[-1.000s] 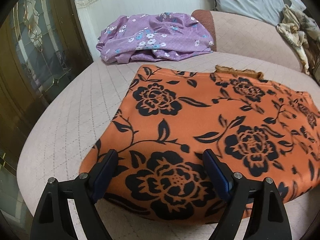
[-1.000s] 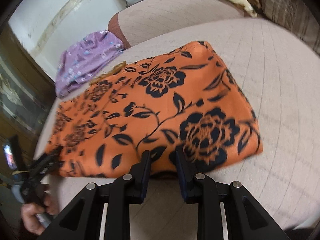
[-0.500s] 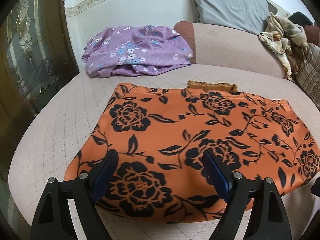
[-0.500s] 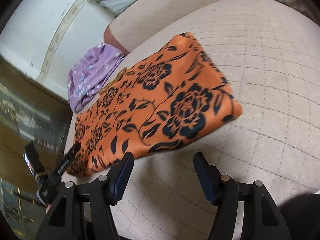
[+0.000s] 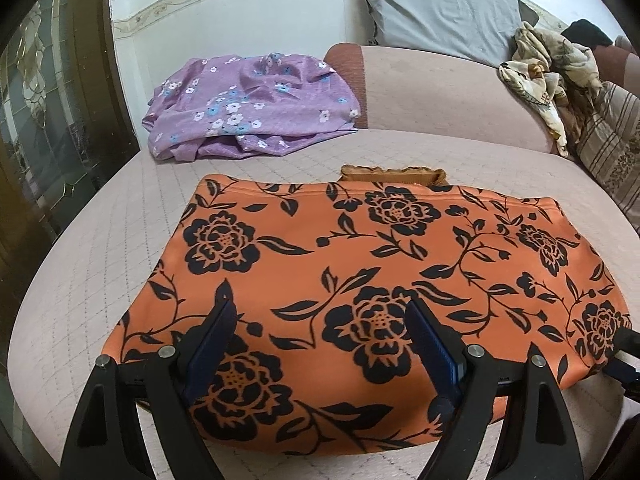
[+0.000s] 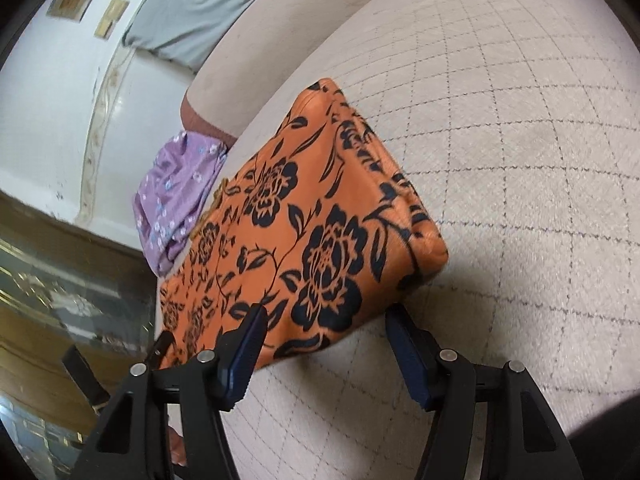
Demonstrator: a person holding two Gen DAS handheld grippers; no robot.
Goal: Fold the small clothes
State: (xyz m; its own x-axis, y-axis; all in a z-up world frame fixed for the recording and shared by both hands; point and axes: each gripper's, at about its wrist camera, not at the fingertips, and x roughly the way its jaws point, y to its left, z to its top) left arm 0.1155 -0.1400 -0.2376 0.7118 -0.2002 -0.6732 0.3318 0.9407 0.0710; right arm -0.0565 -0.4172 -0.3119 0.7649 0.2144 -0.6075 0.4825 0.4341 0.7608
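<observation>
**Both claws free, folded orange piece lying flat on the sofa seat**

Your right claw has just been opening and now stands apart, nothing between the pads: the near right corner of the orange floral garment lies just ahead of it, let go so the fold can settle. Your left claw hangs spread wide above the near edge of the same garment, pads clear of the cloth, gripping nothing (it looks poised rather than committed). The garment sits folded into a broad rectangle on the quilted sofa seat, long edges running across your left view, a frilled brown trim peeking out beyond the far edge. To the right of the garment the seat is bare quilting, so you have plenty of room there for a sideways fold. Beyond the far left corner lies the purple flowered cloth, well apart; the backrest cushion closes off the far side.
</observation>
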